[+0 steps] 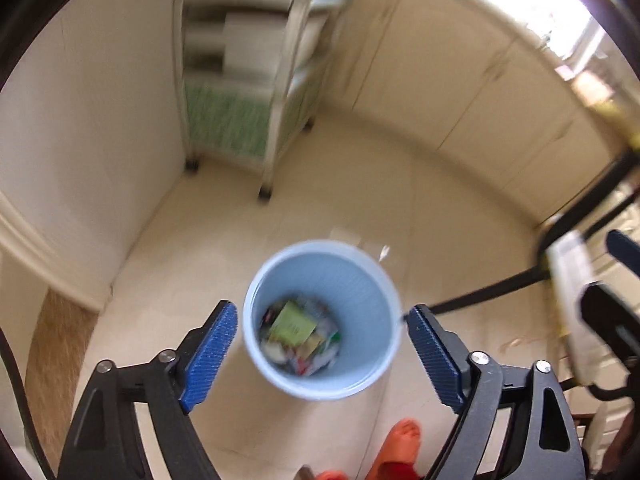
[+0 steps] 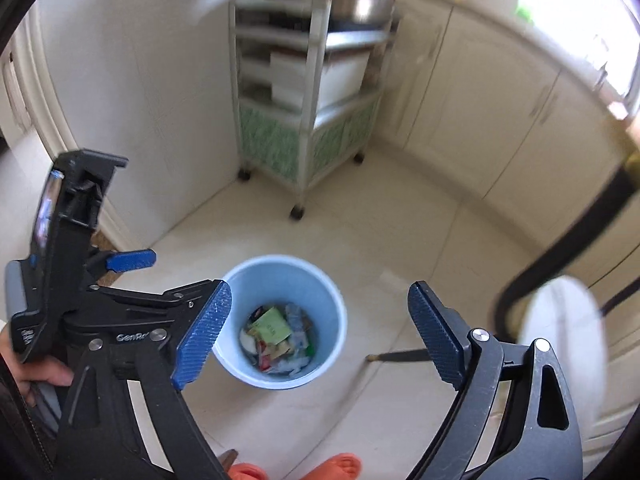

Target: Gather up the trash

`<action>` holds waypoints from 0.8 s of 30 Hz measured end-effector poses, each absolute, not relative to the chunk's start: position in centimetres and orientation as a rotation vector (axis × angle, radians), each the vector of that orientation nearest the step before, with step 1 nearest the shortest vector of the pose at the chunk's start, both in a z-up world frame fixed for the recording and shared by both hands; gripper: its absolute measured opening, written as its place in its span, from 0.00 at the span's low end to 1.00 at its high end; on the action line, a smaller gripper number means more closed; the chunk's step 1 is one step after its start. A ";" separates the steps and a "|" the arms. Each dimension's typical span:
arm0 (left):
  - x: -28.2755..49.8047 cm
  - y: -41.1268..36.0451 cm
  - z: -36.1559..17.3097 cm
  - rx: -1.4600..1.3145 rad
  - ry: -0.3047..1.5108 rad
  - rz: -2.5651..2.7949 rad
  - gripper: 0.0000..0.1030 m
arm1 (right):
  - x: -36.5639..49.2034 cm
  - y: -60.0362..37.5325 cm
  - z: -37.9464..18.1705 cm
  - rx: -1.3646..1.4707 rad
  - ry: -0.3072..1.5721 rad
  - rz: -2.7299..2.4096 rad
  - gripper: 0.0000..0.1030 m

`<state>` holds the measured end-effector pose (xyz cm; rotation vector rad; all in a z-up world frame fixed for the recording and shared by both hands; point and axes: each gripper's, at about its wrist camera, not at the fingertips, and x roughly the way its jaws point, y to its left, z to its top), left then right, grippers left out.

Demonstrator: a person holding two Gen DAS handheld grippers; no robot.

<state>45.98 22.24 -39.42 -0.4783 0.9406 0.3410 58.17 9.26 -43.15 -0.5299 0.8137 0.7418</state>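
This is looking like a kitchen in a home. Pale cupboard doors (image 2: 500,120) with small handles are running along one wall. A white rack on wheels (image 2: 308,92) is standing in the corner — it is holding boxes, and a shiny metal bowl (image 2: 360,4) is sitting on top. Daylight is coming in through a window (image 2: 576,20). A small blue bin (image 2: 332,300) is sitting on the pale tiled floor (image 2: 400,220) — wrappers are lying inside.

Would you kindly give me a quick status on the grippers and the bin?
Left gripper open, empty. Right gripper open, empty. Blue bin upright on floor below both, wrappers inside. Nothing blocking the bin.
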 end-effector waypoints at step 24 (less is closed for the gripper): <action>22.4 -2.9 0.1 -0.069 0.301 -0.031 0.99 | 43.0 -16.8 -8.5 -0.251 0.221 0.238 1.00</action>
